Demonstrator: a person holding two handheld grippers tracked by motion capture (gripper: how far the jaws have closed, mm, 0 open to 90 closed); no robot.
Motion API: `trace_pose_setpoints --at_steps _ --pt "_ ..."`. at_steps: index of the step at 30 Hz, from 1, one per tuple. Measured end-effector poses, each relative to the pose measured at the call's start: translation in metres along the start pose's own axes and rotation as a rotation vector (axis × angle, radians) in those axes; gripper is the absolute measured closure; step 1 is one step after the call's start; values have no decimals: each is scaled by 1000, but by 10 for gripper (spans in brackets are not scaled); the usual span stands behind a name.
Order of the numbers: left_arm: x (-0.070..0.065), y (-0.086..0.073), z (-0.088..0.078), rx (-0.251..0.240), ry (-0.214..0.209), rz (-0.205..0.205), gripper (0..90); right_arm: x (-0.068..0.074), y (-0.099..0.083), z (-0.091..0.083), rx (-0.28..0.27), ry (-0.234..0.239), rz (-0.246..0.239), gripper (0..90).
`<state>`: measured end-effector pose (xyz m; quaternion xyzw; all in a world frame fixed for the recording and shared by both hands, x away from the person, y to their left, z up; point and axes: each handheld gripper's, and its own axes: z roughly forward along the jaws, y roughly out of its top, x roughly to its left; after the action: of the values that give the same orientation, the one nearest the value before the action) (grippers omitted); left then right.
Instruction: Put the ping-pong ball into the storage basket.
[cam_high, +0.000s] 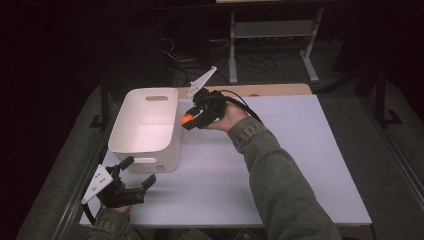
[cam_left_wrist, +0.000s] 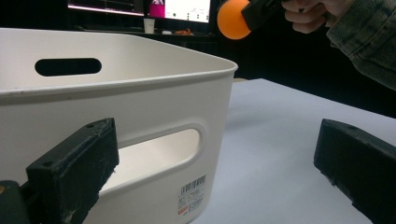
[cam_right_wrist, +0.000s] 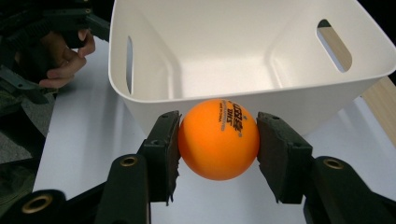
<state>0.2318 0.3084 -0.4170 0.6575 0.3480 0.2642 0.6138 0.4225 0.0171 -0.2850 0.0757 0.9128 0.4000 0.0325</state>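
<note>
My right claw (cam_right_wrist: 218, 140) grips the orange ball (cam_right_wrist: 218, 139) just short of the white bin (cam_right_wrist: 252, 51) at 12 o'clock, left claw (cam_high: 131, 176) open; next: carry over rim, release.

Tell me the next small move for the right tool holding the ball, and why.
Probably carry the ball a little further over the bin rim before letting go. The right tool grips it just outside the near wall, level with the rim, and the bin looks empty inside. The left tool waits open by the bin's corner.
</note>
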Motion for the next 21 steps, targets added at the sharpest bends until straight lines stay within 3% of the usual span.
trace_pose_setpoints --at_steps 21 --pt "1 0 1 0 -5 -3 0 -1 23 0 -40 3 -17 501"
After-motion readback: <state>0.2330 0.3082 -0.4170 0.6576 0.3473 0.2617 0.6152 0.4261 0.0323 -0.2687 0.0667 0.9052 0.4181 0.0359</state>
